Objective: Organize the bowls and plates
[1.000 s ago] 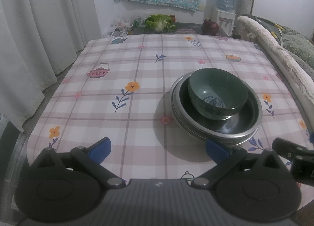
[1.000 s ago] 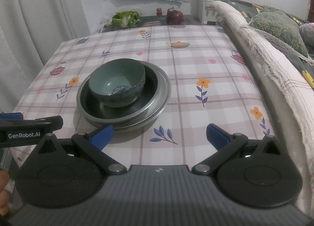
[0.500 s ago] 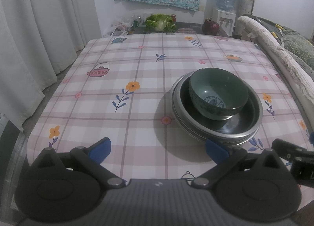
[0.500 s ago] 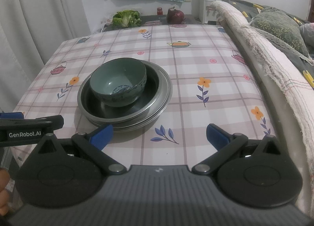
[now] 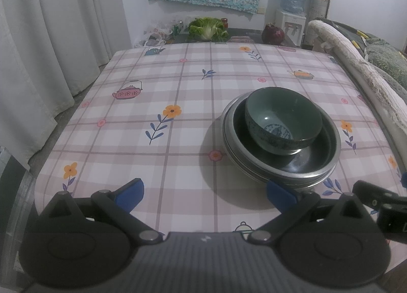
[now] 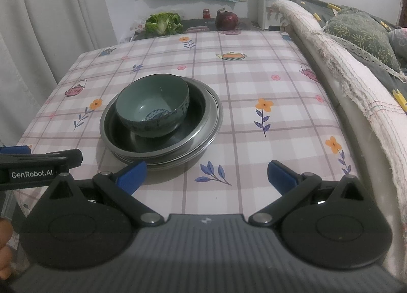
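A dark green bowl (image 5: 283, 118) (image 6: 153, 104) sits inside a stack of metal plates (image 5: 323, 165) (image 6: 208, 117) on the checked tablecloth. My left gripper (image 5: 204, 195) hangs open over the table's near edge, to the left of the stack and apart from it, nothing between its blue fingertips. My right gripper (image 6: 206, 176) is open too, just in front and to the right of the stack, holding nothing. Each gripper shows at the edge of the other's view.
The table (image 5: 152, 104) carries only the stack. A padded sofa edge with a fringed cover (image 6: 356, 84) runs along the table's right side. White curtains (image 5: 38, 38) hang on the left. A cabbage (image 5: 207, 28) and a water dispenser (image 5: 291, 0) stand behind the far edge.
Both views have shifted very slightly; the stack sits a touch lower in the right wrist view. The bowl and plates have not moved, and both grippers stay open.
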`<state>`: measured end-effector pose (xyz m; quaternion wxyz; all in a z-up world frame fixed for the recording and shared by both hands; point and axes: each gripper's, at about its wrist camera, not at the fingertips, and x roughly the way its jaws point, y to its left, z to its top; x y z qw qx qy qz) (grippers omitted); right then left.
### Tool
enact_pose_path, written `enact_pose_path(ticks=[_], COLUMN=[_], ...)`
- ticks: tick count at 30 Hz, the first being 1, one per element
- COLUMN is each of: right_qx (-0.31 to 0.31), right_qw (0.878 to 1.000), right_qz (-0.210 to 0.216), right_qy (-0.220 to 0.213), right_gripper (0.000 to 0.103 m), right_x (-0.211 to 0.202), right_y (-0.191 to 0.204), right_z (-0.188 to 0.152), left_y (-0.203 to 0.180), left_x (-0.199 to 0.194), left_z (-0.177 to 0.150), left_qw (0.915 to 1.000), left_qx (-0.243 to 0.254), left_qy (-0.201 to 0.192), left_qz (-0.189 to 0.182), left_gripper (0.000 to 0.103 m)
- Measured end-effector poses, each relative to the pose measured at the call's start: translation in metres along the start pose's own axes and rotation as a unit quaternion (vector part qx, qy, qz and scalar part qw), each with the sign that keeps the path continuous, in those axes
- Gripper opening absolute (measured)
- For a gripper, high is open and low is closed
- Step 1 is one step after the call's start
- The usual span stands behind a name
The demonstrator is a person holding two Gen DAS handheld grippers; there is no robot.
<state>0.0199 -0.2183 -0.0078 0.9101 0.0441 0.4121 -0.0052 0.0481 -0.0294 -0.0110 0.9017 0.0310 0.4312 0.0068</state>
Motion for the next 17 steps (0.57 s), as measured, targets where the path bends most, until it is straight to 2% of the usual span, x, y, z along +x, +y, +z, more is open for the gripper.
enact_pose_path(ticks=[17], right_qx=[0.000], right_qw=[1.000], right_qz=[0.001], right_qy=[0.001], right_gripper=[0.102], right_x=[0.0007], right_y=[-0.0008], right_z=[-0.0008], left_y=[0.0009], left_x=[0.0010], left_z=[0.0003], left_qw=[1.0000], left_qx=[0.000], left_qy=[0.000], left_qz=[-0.001], left_gripper=[0.103])
